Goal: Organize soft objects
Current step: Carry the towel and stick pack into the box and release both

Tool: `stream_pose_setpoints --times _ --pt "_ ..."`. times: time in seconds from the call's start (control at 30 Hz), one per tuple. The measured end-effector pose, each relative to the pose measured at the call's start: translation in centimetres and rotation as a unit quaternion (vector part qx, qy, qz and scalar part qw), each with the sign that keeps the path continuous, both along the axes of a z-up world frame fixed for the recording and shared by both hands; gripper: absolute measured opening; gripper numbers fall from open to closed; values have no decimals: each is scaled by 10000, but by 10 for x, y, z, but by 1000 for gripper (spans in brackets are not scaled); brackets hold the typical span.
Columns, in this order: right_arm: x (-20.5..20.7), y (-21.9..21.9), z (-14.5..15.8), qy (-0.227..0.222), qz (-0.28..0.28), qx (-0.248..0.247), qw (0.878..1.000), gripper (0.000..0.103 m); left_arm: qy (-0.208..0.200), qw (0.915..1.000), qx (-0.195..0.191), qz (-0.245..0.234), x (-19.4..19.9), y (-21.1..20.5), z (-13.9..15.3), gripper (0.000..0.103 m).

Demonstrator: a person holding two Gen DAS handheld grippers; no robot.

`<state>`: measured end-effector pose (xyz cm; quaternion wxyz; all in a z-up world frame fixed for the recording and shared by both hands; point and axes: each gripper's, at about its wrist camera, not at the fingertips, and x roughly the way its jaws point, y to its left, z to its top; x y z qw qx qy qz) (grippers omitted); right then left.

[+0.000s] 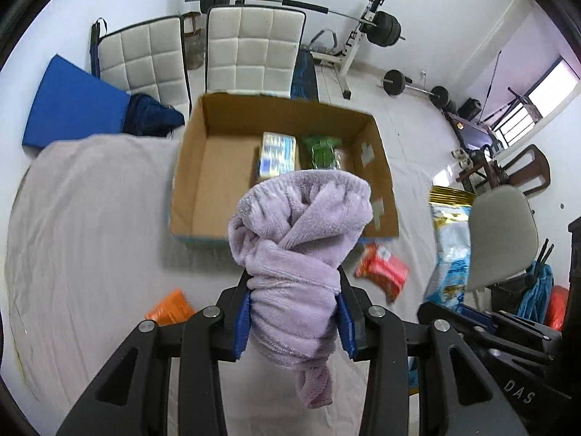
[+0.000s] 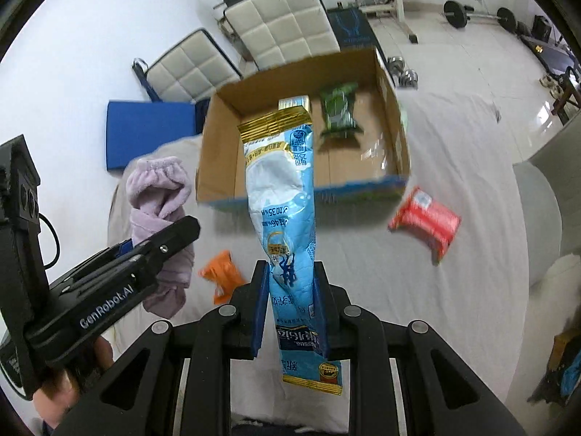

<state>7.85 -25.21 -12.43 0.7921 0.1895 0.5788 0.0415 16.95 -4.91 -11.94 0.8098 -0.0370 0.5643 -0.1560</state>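
Note:
My left gripper (image 1: 294, 305) is shut on a bunched lilac fleece towel (image 1: 297, 239) and holds it above the bed, just in front of an open cardboard box (image 1: 203, 189). The towel also shows in the right wrist view (image 2: 159, 196), with the left gripper (image 2: 181, 232) around it. My right gripper (image 2: 292, 290) is shut on a long blue and gold soft pouch (image 2: 283, 196), held up in front of the box (image 2: 221, 145). The box holds a blue-white pack (image 1: 277, 152) and a green pack (image 2: 339, 109).
A red pack (image 2: 425, 223) and an orange pack (image 2: 221, 276) lie on the white sheet (image 2: 454, 167) near the box. Two white padded chairs (image 1: 254, 43), a blue mat (image 1: 72, 101) and a weight bench (image 1: 356, 36) stand behind. A grey chair (image 1: 501, 236) is at the right.

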Motion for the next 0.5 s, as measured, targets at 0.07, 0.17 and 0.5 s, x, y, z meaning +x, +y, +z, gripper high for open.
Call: stream_pose_setpoints --times 0.07,0.17,0.5 --pt "14 -7 3 -67 -76 -69 9999 24 -54 10000 -36 44 17 1 2 36" --pt "47 -23 -6 -97 -239 -280 9993 24 -24 10000 -10 54 49 -1 -2 36" --pt "172 -63 -76 474 -467 -657 9956 24 680 9974 237 51 161 -9 -66 36"
